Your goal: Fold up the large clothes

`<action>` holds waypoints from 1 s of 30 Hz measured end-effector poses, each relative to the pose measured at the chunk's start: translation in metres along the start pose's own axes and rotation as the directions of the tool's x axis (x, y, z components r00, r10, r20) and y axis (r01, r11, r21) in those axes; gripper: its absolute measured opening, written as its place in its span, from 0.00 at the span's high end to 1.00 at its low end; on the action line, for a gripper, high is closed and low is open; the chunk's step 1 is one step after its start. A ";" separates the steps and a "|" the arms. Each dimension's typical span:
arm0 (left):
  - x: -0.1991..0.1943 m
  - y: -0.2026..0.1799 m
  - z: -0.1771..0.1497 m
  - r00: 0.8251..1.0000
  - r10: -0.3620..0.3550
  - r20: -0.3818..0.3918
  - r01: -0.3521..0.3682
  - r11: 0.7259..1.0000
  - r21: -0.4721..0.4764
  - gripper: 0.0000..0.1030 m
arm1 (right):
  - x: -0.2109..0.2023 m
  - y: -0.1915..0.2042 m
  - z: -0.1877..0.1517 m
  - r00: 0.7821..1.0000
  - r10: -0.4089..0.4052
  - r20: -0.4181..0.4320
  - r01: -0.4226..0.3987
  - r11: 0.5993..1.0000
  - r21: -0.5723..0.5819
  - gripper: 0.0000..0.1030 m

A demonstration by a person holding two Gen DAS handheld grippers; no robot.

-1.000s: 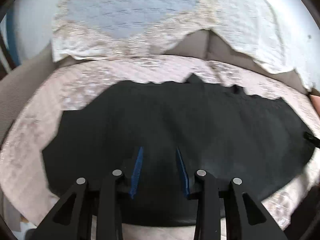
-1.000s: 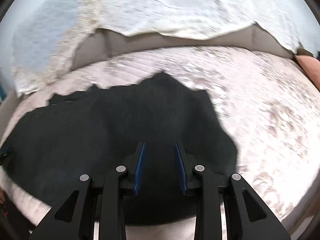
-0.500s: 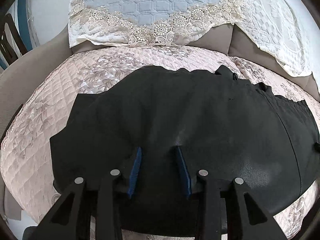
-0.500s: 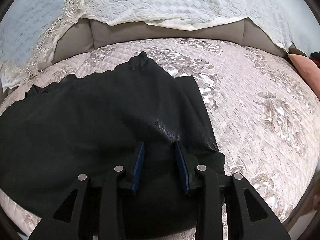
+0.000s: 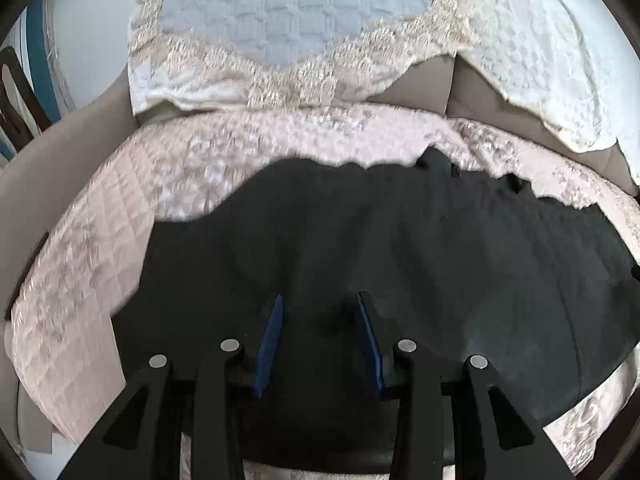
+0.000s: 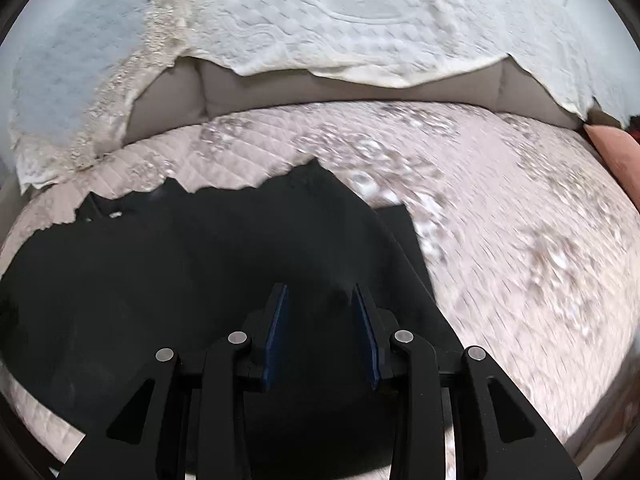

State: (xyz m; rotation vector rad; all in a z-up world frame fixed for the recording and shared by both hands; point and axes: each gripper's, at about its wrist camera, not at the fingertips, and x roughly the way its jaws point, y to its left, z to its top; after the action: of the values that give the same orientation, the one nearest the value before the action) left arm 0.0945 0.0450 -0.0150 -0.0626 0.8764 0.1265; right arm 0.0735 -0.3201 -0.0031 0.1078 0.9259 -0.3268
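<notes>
A large black garment (image 5: 400, 248) lies spread flat on the pink quilted sofa seat (image 5: 100, 240). It also shows in the right wrist view (image 6: 180, 272), with a squared corner sticking out at its right edge. My left gripper (image 5: 319, 304) is open over the garment's near left part, with nothing between its blue pads. My right gripper (image 6: 319, 294) is open over the garment's near right part, also empty. The near hem of the garment is hidden under both grippers.
The sofa seat (image 6: 520, 240) extends bare to the right of the garment. Lace-edged quilted covers (image 5: 300, 32) hang over the grey backrest (image 6: 360, 96). A pink cushion (image 6: 616, 156) sits at the far right. A dark chair (image 5: 16, 96) stands at far left.
Both views have shifted and blurred, so both grippers are moving, pulled back slightly from the garment. The jaws stay open. The garment has not visibly moved.
</notes>
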 end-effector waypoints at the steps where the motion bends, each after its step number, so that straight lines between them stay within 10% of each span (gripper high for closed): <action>1: 0.000 0.000 0.006 1.000 -0.001 0.014 0.001 1.000 0.007 0.62 | 0.005 0.000 0.005 1.000 0.003 -0.005 -0.003 1.000 0.000 0.67; 10: 0.057 0.039 0.020 1.000 0.012 -0.024 -0.014 0.998 -0.064 0.59 | 0.059 -0.029 0.019 0.999 0.005 -0.051 -0.001 0.997 0.083 0.67; 30: 0.027 0.051 0.000 0.998 0.050 -0.026 -0.052 0.995 -0.079 0.59 | 0.016 -0.043 -0.001 0.998 -0.038 -0.059 0.044 0.993 0.112 0.68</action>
State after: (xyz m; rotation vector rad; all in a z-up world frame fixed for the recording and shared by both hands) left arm 0.1044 0.0983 -0.0361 -0.1168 0.8971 0.2093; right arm 0.0675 -0.3639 -0.0146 0.2030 0.9672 -0.4158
